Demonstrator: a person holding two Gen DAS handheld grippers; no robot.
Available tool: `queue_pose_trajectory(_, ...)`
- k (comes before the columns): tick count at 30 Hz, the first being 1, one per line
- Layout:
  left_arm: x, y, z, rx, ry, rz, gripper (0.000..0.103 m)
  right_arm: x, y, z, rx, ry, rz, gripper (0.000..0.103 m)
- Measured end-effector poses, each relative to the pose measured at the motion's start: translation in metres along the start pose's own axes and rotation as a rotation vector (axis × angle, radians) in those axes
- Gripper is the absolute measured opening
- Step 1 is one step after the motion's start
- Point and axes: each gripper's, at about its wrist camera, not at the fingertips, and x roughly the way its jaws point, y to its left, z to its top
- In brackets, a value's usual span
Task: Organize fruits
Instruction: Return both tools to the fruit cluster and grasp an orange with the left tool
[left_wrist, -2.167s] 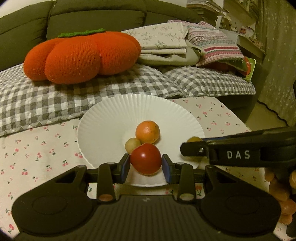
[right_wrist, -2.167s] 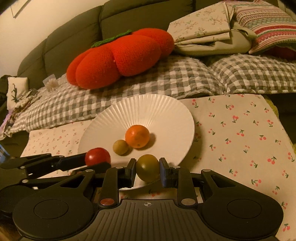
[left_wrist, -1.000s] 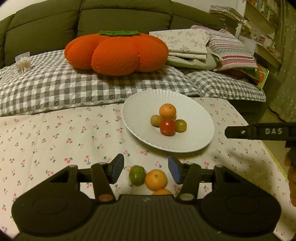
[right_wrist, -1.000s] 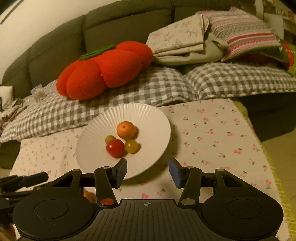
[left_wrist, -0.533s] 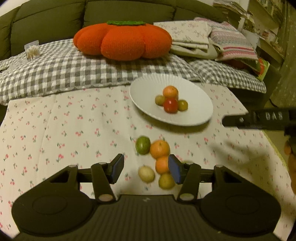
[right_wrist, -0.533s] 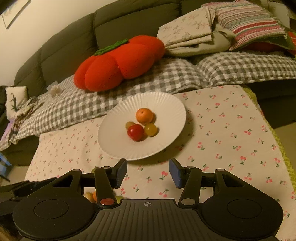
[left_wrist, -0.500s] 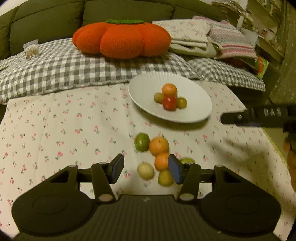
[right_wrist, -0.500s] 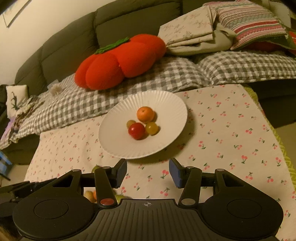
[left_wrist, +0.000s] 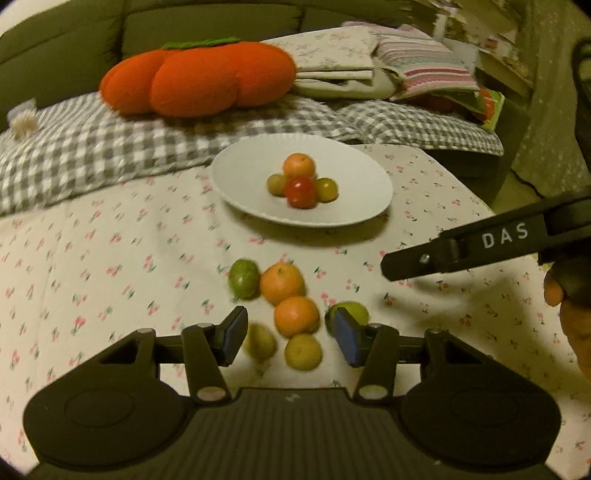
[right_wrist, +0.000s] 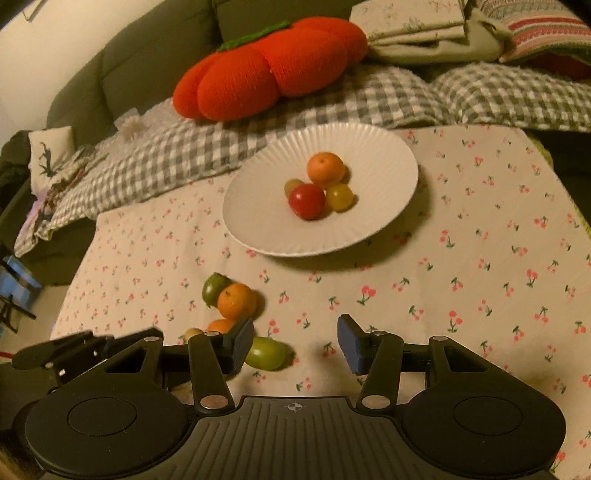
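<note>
- From my left wrist view the frame is smeared by motion, so the loose fruit on the cherry-print cloth (left_wrist: 110, 258) look soft-edged; I cannot name the small yellowish ones for sure.
- A pale fruit (left_wrist: 260, 342) sits partly behind my left finger pad, and a green fruit (left_wrist: 351, 312) is half covered by the other pad.
- In the right wrist view the lower orange (right_wrist: 221, 326) is mostly hidden behind the finger, and a small pale fruit beside it barely shows.
- My left gripper (left_wrist: 290, 338) points downward over the loose pile, its jaws closing but apart, with an orange (left_wrist: 296, 316) and a yellow-green fruit (left_wrist: 303, 352) in the gap, untouched.
- My right gripper (right_wrist: 295, 341) also tilts down, jaws apart and gripping nothing; a green fruit (right_wrist: 266, 353) lies just beside its left pad.
- The white plate (right_wrist: 388, 147) lies farther up the cloth with an orange, a red tomato (right_wrist: 307, 201) and two small yellowish fruit touching in a cluster.
- Fingers (left_wrist: 570, 317) of the person's hand show cut off at the right edge.
</note>
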Motion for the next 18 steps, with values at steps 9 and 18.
queue_pose_trajectory(9, 0.028, -0.008, 0.004, 0.035, 0.041, 0.001, 0.043, 0.0, -0.01, 0.002, 0.03, -0.004, -0.016, 0.05)
queue_pose_trajectory(18, 0.027, 0.001, 0.003, 0.003, 0.043, -0.007, 0.029, 0.002, -0.008, 0.001, 0.023, 0.002, -0.017, 0.05)
